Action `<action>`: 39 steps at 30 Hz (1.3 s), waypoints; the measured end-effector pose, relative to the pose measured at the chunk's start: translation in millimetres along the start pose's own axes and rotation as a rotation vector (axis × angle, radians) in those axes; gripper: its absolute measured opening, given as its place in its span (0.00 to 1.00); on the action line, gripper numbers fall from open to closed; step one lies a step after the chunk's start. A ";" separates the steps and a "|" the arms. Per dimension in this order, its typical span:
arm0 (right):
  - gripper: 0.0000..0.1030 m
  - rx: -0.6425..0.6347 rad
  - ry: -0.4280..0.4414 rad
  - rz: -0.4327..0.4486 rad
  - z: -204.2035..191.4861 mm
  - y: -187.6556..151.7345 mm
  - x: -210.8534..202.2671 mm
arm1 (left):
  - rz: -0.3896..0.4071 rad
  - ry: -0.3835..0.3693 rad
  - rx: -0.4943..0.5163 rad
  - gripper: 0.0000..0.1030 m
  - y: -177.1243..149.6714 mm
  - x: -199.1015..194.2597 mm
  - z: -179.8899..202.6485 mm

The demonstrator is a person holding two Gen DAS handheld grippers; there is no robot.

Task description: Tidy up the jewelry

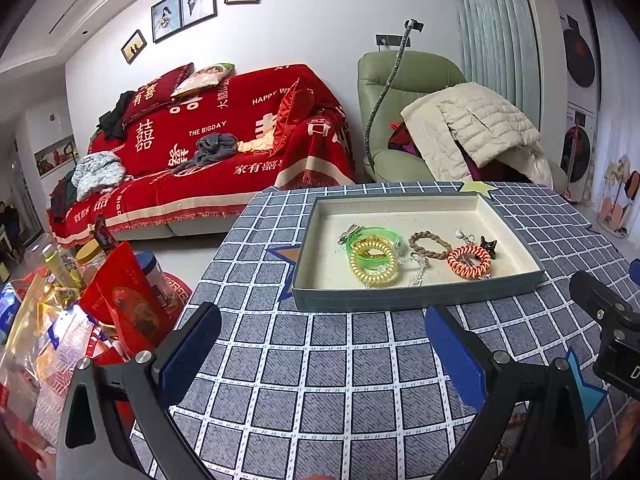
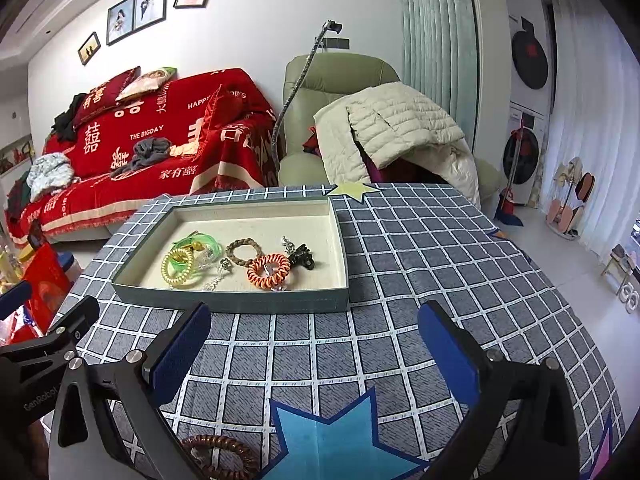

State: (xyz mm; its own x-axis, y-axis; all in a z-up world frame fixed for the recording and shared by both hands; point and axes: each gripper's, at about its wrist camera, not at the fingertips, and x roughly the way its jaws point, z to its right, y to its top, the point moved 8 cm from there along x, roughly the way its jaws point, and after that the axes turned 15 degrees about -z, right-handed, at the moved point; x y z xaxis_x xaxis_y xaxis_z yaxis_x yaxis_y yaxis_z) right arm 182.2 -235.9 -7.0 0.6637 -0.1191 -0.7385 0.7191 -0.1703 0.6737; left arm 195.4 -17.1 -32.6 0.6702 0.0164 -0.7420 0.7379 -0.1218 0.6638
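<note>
Behind the table stands a red-covered sofa point(image 1: 208, 148) at about ten o'clock and a green armchair point(image 1: 404, 92) at twelve with a pale quilted jacket point(image 1: 480, 124) thrown over it. Checked blue-grey cloth covers the table point(image 1: 320, 380) under me.

My left gripper point(image 1: 320, 356) is spread wide and holds nothing; its blue pads point(image 1: 188, 352) hang above bare cloth. My right gripper point(image 2: 316, 352) is likewise wide apart and empty, over a blue star printed on the cloth.

At twelve o'clock from both lies the shallow tray point(image 1: 416, 294), and the jewelry sits in its near half. A yellow coil band point(image 1: 373, 266) lies across a green bangle point(image 1: 374, 240). At three o'clock from those is a brown braided ring point(image 1: 430, 244), then an orange coil band point(image 1: 469, 262) with a dark clip point(image 1: 489, 246) touching its far side. A silver chain point(image 1: 418, 270) lies between the yellow and orange coils.

A brown beaded bracelet point(image 2: 224, 454) rests on the cloth outside the tray, at seven o'clock in my right view, beside my left finger.
</note>
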 end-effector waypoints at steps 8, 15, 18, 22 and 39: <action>1.00 -0.006 0.003 0.008 -0.5 1.4 -3.9 | 0.002 -0.005 0.005 1.00 -0.6 -4.3 2.3; 1.00 -0.008 0.003 0.007 -0.8 1.5 -4.2 | 0.002 -0.004 0.007 1.00 -0.4 -4.2 2.4; 1.00 -0.008 0.007 0.007 -0.7 1.5 -4.5 | 0.001 -0.004 0.009 1.00 -0.6 -5.2 3.2; 1.00 -0.010 0.011 0.005 -0.9 2.2 -4.1 | -0.003 -0.010 0.011 1.00 -2.3 -3.9 5.8; 1.00 -0.019 0.014 0.003 -4.3 5.1 -2.6 | -0.011 -0.017 0.006 1.00 -2.8 -1.6 6.8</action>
State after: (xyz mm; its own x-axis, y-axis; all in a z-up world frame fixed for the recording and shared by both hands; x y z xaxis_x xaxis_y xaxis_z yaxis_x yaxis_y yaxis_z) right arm 185.1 -232.2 -1.6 0.6682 -0.1059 -0.7364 0.7212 -0.1509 0.6761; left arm 191.8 -23.5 -33.9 0.6606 0.0011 -0.7508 0.7447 -0.1276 0.6550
